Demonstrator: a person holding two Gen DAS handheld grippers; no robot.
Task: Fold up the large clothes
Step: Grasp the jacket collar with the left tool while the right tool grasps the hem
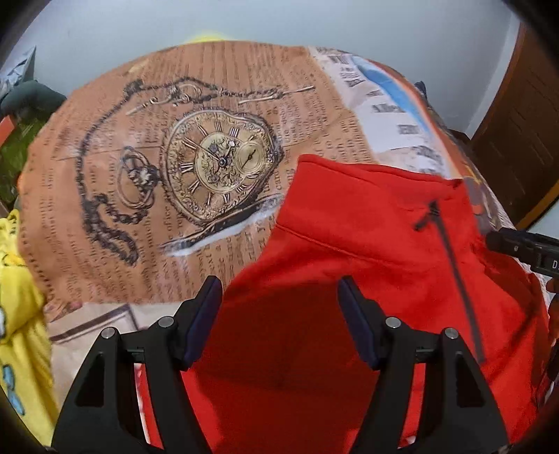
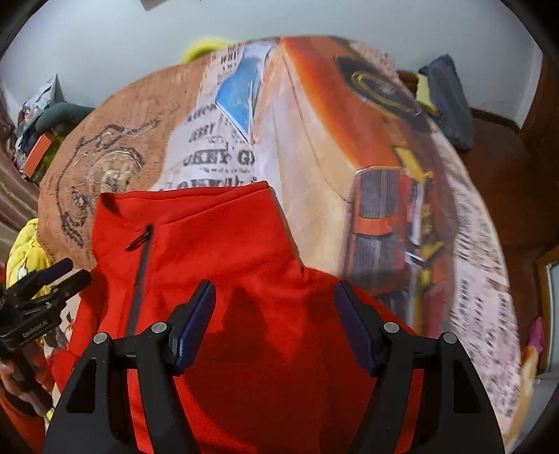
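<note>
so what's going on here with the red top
A person holds a handheld gripper in each hand over a red zip-neck garment spread on a bed cover printed with newspaper text and a pocket watch. The left gripper and right gripper are both open above the red fabric, gripping nothing. The garment lies collar away from the cameras, zipper visible; no fold shows in the visible part. Yellow clothing sits at the bed's left edge.

I see a pale wall (image 1: 279, 21) behind the bed, and a brown wooden door (image 1: 517, 139) on the right.
</note>
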